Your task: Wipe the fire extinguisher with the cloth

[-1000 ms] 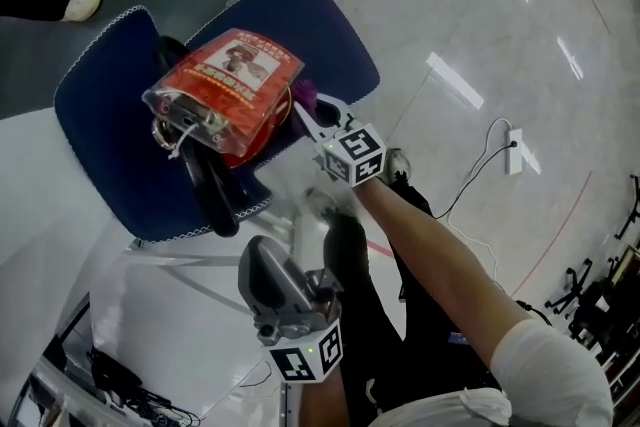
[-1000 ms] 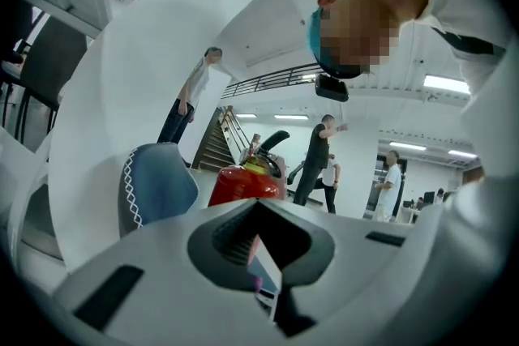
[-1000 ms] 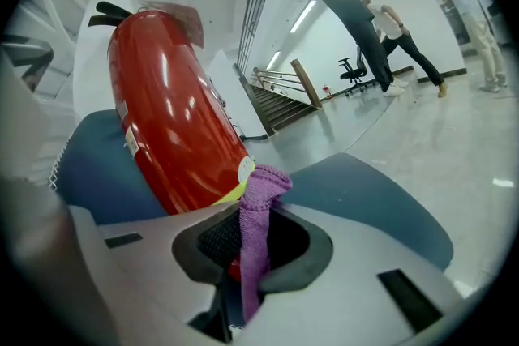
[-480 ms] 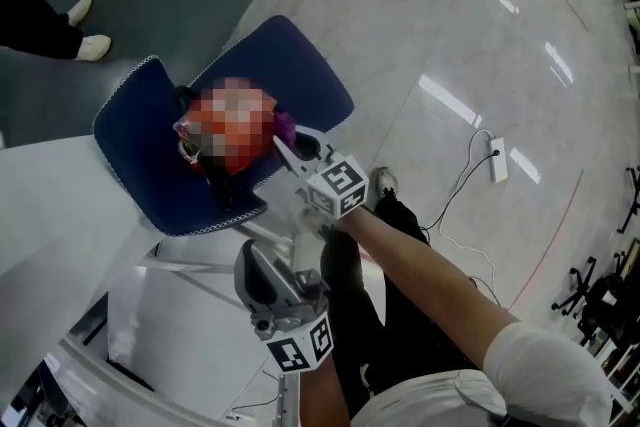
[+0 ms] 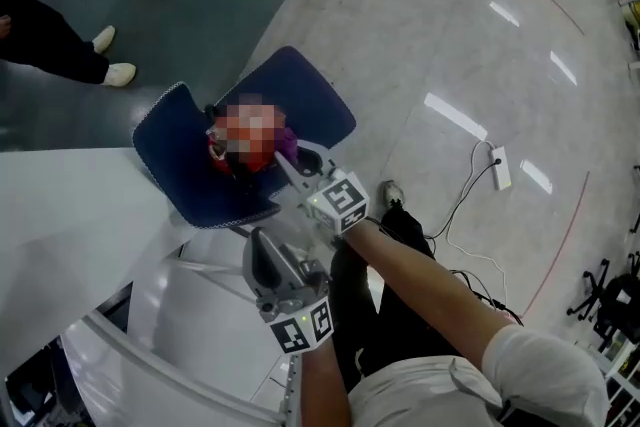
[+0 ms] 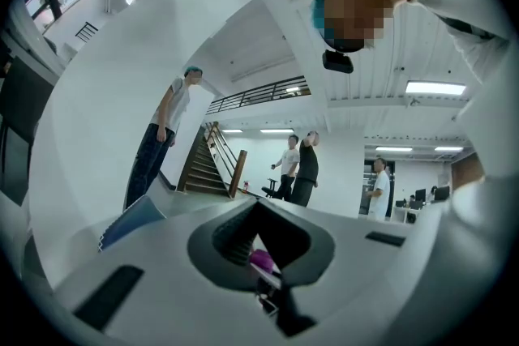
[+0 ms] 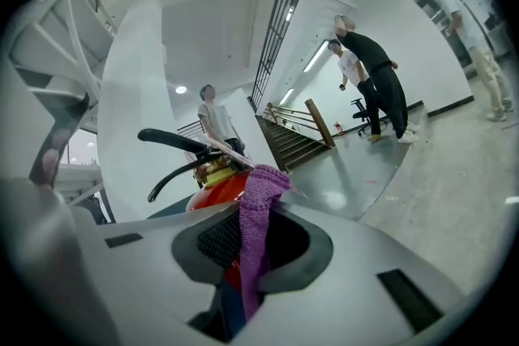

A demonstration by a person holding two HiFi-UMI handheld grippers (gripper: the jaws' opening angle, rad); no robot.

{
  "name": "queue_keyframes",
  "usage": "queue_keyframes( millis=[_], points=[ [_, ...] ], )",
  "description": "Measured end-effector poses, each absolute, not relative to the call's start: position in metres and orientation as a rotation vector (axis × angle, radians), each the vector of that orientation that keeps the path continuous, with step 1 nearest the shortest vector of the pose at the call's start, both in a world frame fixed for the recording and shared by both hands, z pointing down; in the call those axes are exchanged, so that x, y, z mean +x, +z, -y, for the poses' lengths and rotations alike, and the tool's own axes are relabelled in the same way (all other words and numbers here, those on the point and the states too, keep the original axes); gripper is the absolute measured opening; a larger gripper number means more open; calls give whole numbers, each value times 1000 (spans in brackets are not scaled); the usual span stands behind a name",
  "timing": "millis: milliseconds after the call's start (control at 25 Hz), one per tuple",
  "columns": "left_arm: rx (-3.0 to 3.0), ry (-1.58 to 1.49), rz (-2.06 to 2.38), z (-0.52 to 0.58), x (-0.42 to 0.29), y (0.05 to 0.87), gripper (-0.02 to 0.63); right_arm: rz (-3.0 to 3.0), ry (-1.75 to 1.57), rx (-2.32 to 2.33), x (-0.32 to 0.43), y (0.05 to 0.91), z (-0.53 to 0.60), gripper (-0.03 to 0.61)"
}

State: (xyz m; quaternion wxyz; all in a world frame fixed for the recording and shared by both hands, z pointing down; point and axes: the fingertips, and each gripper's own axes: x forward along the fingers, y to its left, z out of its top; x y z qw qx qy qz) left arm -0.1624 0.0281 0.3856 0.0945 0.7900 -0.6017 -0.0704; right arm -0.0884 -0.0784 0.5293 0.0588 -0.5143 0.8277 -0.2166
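Observation:
A red fire extinguisher with black handles stands on a dark blue mat; a mosaic patch covers its label. My right gripper is at its right side, shut on a purple knitted cloth. The right gripper view has the cloth pinched between the jaws of the right gripper, its top against the red body of the extinguisher under the black levers. My left gripper is nearer me, apart from the extinguisher, jaws together and holding nothing; in its own view the left gripper points up at the room.
A white curved table surface lies left and below the mat. A white power strip with a cable rests on the shiny floor at right. A person's legs and shoes are at the upper left. Several people stand by a staircase.
The head view has drawn back, so the extinguisher and mat look smaller and lower. My right gripper has stayed against the extinguisher's right side with the cloth. The left gripper has barely moved.

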Motion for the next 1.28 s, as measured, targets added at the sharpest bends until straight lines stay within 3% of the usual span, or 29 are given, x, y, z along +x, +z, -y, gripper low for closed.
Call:
queue_keyframes(
  millis=[560, 880, 1280],
  points=[
    [2408, -120, 1761, -40, -158, 377, 5, -2559, -453, -1513, -67, 439, 38, 58],
    [2367, -102, 1744, -44, -150, 452, 5, -2465, -731, -1727, -46, 589, -2, 58],
    [2435, -202, 1714, -45, -161, 510, 5, -2307, -949, -1816, -81, 751, 14, 58]
  ],
)
